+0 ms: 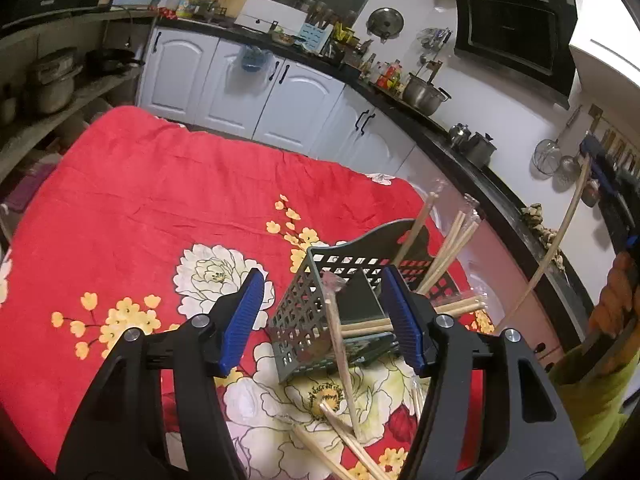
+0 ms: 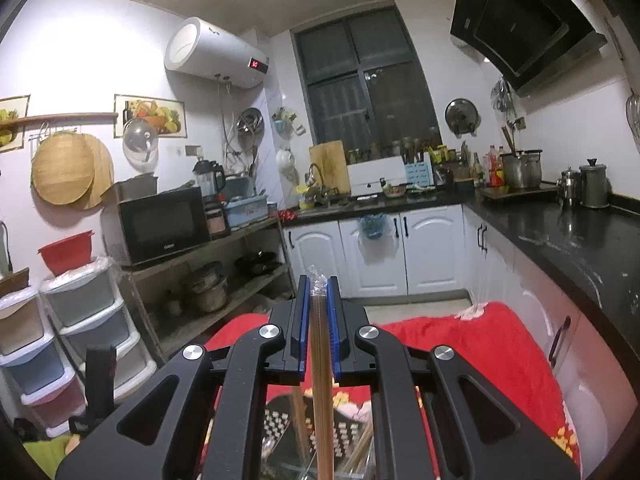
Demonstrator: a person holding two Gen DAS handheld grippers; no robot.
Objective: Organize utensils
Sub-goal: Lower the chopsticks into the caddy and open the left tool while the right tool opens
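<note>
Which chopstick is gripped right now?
The wrapped chopstick clamped in the right hand-held gripper; the others sit in the basket or lie loose on the cloth.

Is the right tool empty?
No, the right tool is shut on a wrapped pair of chopsticks running between its blue pads.

Left wrist view: taken from behind the left gripper (image 1: pixel 322 316), angled down, close over the red floral cloth (image 1: pixel 160 200) and the slotted basket (image 1: pixel 316 304); cabinets (image 1: pixel 240 84) and range hood (image 1: pixel 516 48) seen beyond. Right wrist view: taken along the right gripper (image 2: pixel 318 320), approx. level, higher up, facing the window (image 2: pixel 360 80) and far wall. Shared btwn views: basket (image 2: pixel 276 424), red cloth (image 2: pixel 480 344), white cabinets (image 2: pixel 400 248), dark worktop (image 2: pixel 560 232), hood (image 2: pixel 520 20). The right gripper is seen at the left view's right edge (image 1: pixel 600 164).
</note>
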